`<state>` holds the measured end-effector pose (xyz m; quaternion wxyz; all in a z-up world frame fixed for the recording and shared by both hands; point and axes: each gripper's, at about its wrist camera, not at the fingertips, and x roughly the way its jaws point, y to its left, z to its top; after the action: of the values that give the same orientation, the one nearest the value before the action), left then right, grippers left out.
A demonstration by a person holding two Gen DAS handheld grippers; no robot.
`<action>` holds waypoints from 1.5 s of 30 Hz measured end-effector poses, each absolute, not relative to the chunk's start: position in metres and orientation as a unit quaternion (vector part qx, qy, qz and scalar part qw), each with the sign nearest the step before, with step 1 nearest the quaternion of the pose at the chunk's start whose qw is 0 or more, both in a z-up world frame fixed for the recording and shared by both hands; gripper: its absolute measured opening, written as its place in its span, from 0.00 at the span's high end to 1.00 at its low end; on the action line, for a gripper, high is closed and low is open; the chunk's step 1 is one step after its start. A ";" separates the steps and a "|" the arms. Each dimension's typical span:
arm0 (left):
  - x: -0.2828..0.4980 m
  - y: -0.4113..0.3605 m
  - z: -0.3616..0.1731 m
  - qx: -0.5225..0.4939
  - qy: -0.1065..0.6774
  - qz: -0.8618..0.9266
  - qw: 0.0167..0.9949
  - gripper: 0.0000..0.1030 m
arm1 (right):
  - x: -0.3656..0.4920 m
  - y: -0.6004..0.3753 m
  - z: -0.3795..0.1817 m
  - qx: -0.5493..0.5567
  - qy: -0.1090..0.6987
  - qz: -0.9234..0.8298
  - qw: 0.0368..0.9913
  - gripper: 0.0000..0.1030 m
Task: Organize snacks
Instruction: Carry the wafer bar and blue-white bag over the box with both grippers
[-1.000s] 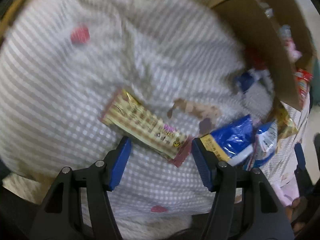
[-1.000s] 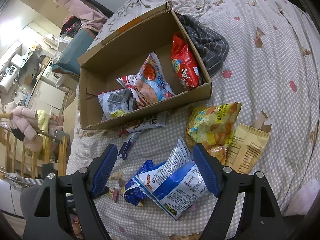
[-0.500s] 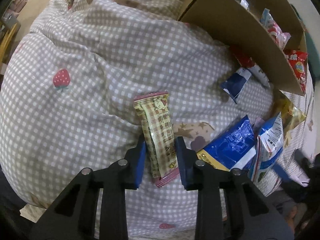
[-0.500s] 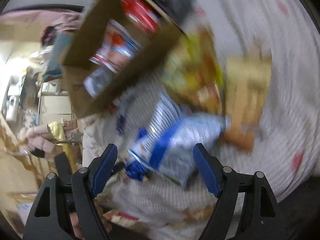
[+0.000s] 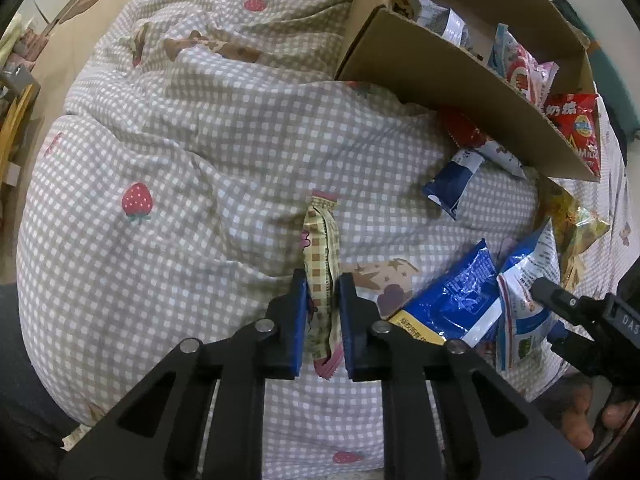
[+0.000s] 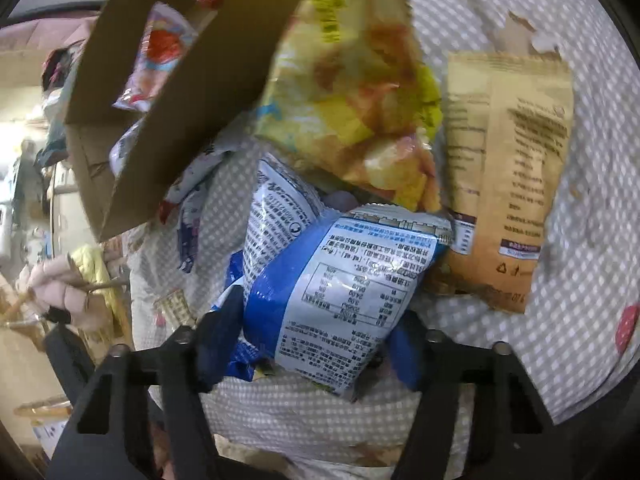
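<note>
**Both grippers on snack packets beside the box**

The left gripper (image 5: pixel 323 292) has its blue fingers (image 5: pixel 299 320) pressed together on a long checked snack bar (image 5: pixel 320 264), which stands on edge between them with its far end over the checked bedspread (image 5: pixel 180 152). The bar's pink crimped end shows below the pads, at the near side.

The right gripper (image 6: pixel 320 344) has just been closing its jaws; a white-and-blue bag (image 6: pixel 340 300) sits between them. The left finger (image 6: pixel 222 340) lies against the bag's side and the right one is partly hidden behind the bag's edge, so whether both pads press on it cannot be told. In the left wrist view the same gripper's black finger (image 5: pixel 560 300) rests on that bag (image 5: pixel 528 280), next to a dark blue bag (image 5: pixel 452 300).

The cardboard box (image 5: pixel 440 76) sits at the far right of the bedspread, with several packets inside, among them a red bag (image 5: pixel 576 120) against its end wall. A small blue packet (image 5: pixel 452 180) lies just outside the box's near wall. Seen from the right wrist, a yellow chip bag (image 6: pixel 352 92) lies against the box wall (image 6: pixel 192 120), touching the top of the white-and-blue bag, and a tan packet (image 6: pixel 512 184) lies just to its right on the bedspread. The person's fingers (image 5: pixel 576 424) show at the lower right edge of the left wrist view.
</note>
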<state>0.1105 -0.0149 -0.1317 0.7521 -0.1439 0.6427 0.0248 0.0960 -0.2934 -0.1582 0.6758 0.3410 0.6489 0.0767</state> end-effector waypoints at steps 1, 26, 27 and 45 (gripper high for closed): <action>0.111 -0.016 -0.130 -0.145 0.642 0.023 0.753 0.89 | 0.094 -0.295 -0.159 0.340 0.647 0.077 0.678 0.47; 0.078 0.033 -0.037 -0.188 0.514 -0.031 0.836 0.90 | 0.076 -0.305 -0.041 0.316 0.454 0.180 0.813 0.58; 0.079 0.032 -0.028 -0.182 0.508 -0.037 0.841 0.90 | 0.075 -0.306 -0.036 0.309 0.451 0.179 0.818 0.58; 0.163 -0.004 0.047 -0.110 0.436 -0.105 0.887 0.90 | 0.122 -0.321 0.030 0.263 0.396 0.166 0.864 0.58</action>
<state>0.1630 -0.0036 0.0468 0.8871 -0.1105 0.4357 -0.1049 0.1216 -0.3205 0.0300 0.8640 0.2632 0.3960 0.1656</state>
